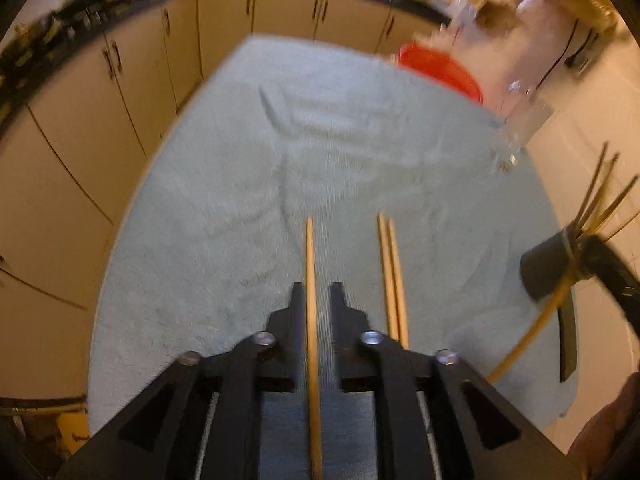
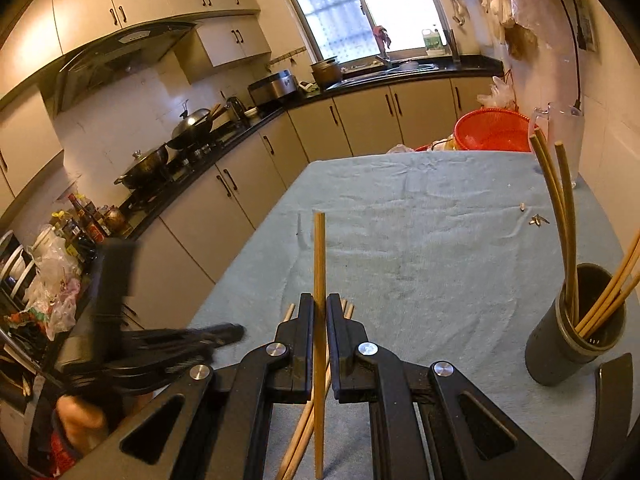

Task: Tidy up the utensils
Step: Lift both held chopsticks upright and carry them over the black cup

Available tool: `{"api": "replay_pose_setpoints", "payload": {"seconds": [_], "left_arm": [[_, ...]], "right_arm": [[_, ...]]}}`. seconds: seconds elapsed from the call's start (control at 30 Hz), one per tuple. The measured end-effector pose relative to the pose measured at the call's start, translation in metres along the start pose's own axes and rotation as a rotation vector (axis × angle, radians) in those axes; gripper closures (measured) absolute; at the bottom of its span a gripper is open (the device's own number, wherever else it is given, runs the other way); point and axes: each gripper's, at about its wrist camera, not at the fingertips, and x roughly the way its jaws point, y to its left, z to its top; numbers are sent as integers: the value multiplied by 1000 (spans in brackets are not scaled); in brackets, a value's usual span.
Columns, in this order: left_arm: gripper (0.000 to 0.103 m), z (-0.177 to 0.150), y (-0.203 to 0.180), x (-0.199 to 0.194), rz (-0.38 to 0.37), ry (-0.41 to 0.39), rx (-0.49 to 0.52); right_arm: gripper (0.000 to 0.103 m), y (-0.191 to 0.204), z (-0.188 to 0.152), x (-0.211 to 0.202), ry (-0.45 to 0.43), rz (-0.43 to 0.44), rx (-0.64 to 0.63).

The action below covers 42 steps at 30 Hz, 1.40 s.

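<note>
Right gripper [image 2: 320, 312] clamps one upright light wooden chopstick [image 2: 319, 264]; dark grey cylindrical holder [image 2: 560, 356] sits at 3 o'clock, nearer this arm.

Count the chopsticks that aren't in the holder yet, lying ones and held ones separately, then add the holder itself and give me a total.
On the cloth, lying chopsticks: 3
In the right gripper, held chopstick: 1
Standing on the cloth, dark holder: 1
Total: 5
</note>
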Motion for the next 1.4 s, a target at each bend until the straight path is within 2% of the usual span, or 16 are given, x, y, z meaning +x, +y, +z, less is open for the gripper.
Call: {"api": "replay_pose_setpoints", "payload": {"seconds": [0.03, 0.3, 0.47, 0.5, 0.53, 0.57, 0.67, 0.83, 1.03, 1.27, 1.4], "left_arm": [[79, 0, 2, 6, 3, 17, -9], [79, 7, 0, 47, 45, 110, -4], [79, 8, -8, 60, 88, 111, 26], [82, 8, -10, 60, 102, 105, 36], [91, 6, -12, 60, 136, 93, 48], [96, 6, -12, 61, 159, 85, 52], [97, 3, -7, 58, 142, 74, 32], [97, -2, -8, 30, 67, -4, 26], [97, -7, -11, -30, -15, -152, 37], [97, -13, -19, -71, -44, -236, 53], [97, -14, -23, -82, -54, -256, 63]], "right_arm": [[96, -4, 1, 0, -1, 1, 2], [96, -9, -1, 0, -4, 13, 8], [96, -12, 0, 0, -5, 18, 12], [96, -12, 0, 0, -5, 19, 13], [96, -13, 0, 0, -5, 20, 14], [96, -13, 0, 0, -6, 19, 15], [96, -12, -1, -1, -7, 18, 15], [96, -11, -1, -4, -19, 14, 7], [96, -11, -2, -13, -49, 11, 5], [96, -7, -5, -23, -75, 6, -6], [96, -8, -7, -28, -86, 2, -6]]}}
